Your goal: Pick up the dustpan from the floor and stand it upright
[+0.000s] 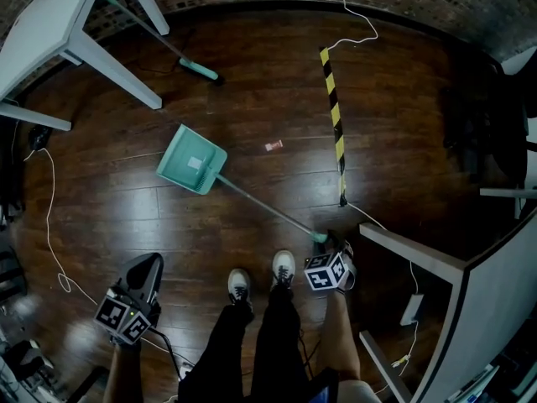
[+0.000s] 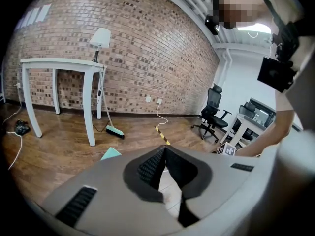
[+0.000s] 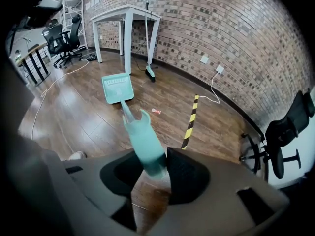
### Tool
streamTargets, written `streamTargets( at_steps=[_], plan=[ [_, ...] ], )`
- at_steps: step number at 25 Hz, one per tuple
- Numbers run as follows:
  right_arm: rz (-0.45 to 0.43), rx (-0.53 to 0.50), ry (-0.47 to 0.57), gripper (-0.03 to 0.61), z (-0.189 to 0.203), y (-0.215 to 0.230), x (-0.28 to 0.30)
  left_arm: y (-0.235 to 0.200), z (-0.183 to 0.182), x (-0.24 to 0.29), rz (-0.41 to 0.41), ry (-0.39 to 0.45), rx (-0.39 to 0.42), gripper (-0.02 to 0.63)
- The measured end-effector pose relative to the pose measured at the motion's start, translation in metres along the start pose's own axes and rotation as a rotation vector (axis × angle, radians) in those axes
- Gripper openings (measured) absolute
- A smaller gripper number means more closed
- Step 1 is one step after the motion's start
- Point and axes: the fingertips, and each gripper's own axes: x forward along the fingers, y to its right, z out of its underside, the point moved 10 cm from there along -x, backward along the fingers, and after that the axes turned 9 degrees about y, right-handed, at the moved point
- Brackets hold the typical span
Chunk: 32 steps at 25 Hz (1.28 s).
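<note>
right gripper [image 3: 156, 167] pinches the handle [image 1: 268, 211] tip of the dustpan [image 1: 192, 159]; its pan end rests on the floor [image 1: 252, 82] ahead-left, handle slanting down from the grip. left gripper [image 2: 165, 154] pressed together, empty, farther off

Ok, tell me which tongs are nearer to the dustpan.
Right. The right tongs grip the handle end of the dustpan; the left tongs hang apart from it, beyond the person's shoes, holding nothing.

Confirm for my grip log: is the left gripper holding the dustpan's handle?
No, the left gripper has nothing between its jaws; the right gripper holds the dustpan handle.
</note>
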Motion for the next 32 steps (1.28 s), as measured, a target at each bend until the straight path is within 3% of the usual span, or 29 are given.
streamTargets(
  at_steps=[18, 32],
  plan=[
    [0.151, -0.153, 0.072, 0.15, -0.122, 0.022, -0.095, 0.006, -0.068, -0.054, -0.028, 0.102, -0.008, 0.009],
    [0.144, -0.299, 0.21, 0.17, -0.219, -0.028, -0.113, 0.015, -0.087, -0.09, -0.085, 0.196, -0.038, 0.009]
  ],
)
